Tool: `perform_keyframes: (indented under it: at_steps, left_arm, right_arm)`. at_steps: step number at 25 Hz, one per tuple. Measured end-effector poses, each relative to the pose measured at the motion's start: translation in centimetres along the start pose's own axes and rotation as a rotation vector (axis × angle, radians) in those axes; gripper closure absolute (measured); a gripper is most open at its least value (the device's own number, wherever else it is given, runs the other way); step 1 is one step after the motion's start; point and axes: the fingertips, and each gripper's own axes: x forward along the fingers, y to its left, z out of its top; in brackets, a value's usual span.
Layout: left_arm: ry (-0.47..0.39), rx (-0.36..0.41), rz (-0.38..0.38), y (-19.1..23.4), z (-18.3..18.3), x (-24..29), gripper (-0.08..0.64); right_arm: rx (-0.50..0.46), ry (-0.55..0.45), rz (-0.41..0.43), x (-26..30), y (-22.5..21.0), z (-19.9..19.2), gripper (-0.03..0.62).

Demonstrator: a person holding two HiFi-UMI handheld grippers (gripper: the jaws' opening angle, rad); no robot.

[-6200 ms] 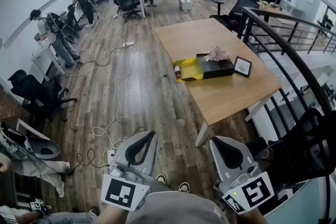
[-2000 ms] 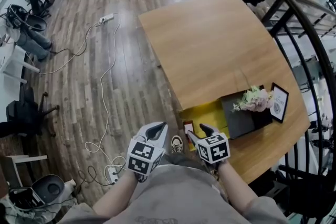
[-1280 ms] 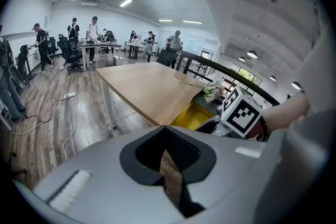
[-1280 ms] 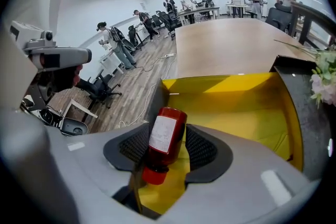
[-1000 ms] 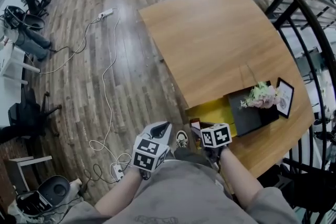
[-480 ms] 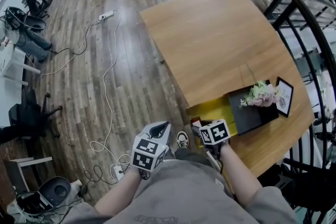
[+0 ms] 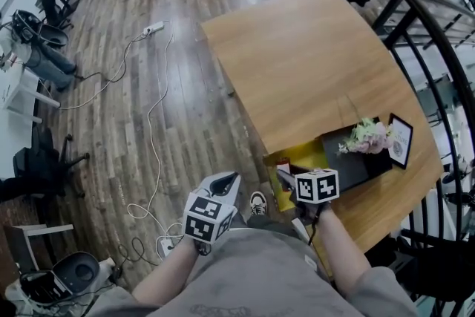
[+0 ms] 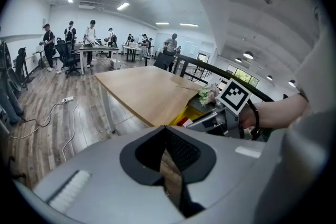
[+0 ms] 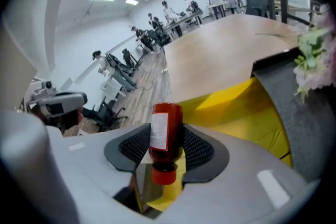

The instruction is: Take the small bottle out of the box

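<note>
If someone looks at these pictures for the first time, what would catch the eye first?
A small red bottle with a white label sits between the closing jaws of the right hand-held gripper. Behind it the bright yellow box lies open at the edge of the wooden table, with pale flowers beside it.

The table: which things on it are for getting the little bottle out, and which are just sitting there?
For the job:
small red bottle, lying in the yellow box
right gripper, its fingers closing around the bottle

Just there:
black box beside the yellow one
flowers on top of it
framed picture
left gripper, shut and empty, off the table's edge
</note>
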Motion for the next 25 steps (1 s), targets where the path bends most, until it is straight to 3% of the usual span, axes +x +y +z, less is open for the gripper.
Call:
perform_keyframes:
  at_steps: [7,15,20,25]
  left_arm:
    - [-0.158,0.046,0.021,-0.1,6.3,-3.0,0.559]
    - [-0.367,0.211,0.094,-1.1,14.5,-8.5,0.558]
    - [-0.515,0.252,0.145,-2.5,18.9,-12.8,0.559]
    - [-0.638,0.310,0.184,-3.6,22.1,-16.8,0.558]
  right_arm:
    - [-0.104,-0.328,0.026,-7.9,3.9,8.0,0.391]
    - [-0.261,-0.689,0.039,-19.0,10.1,14.6,0.391]
    - [-0.393,-0.898,0.026,-25.5,14.4,16.5,0.391]
    - [-0.456,-1.051,-0.002,-30.8,17.1,16.9,0.391]
